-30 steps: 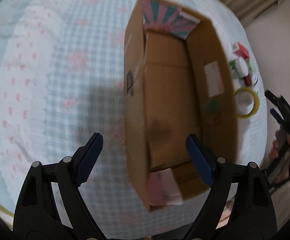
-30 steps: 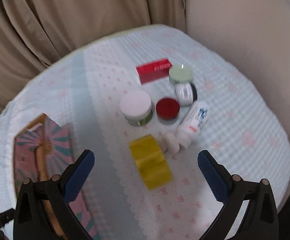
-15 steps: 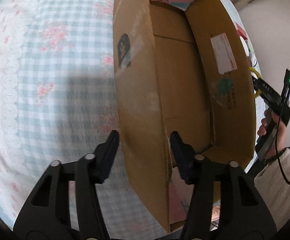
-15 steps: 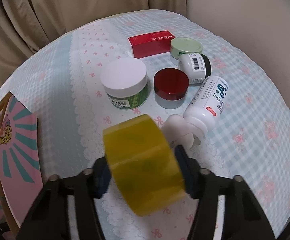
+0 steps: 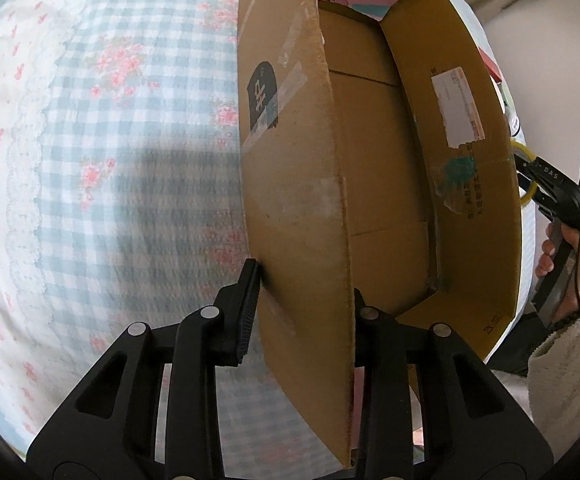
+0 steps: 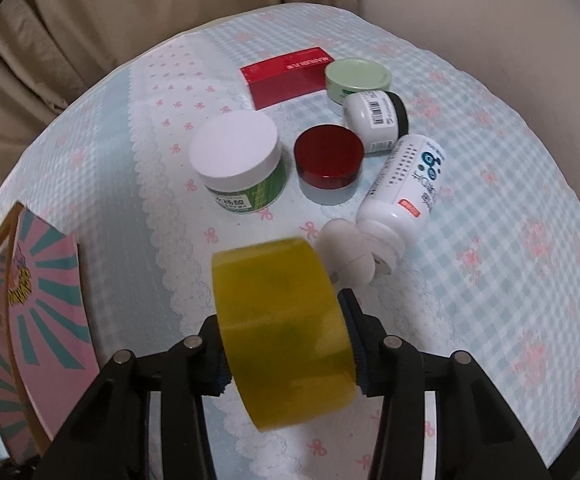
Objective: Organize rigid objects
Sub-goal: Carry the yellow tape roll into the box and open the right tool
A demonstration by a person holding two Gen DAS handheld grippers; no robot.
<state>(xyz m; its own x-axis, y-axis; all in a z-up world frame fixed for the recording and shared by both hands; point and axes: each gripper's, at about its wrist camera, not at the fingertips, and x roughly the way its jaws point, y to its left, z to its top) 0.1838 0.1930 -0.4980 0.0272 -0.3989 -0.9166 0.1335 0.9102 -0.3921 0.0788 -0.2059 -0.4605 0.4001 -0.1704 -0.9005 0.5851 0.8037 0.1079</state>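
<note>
With my left gripper (image 5: 301, 312) clamped on the box wall (image 5: 290, 208) and my right gripper (image 6: 286, 356) just closed on the tape roll (image 6: 282, 332), I feared the smooth roll slipping.

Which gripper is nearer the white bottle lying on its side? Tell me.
Right. The right gripper, shut on the yellow tape roll, sits just short of the white bottle. The left gripper clamps the cardboard box wall, farther away.

R gripper (image 6: 286, 344) jaws just closing, clamped on yellow tape roll (image 6: 284, 330).
</note>
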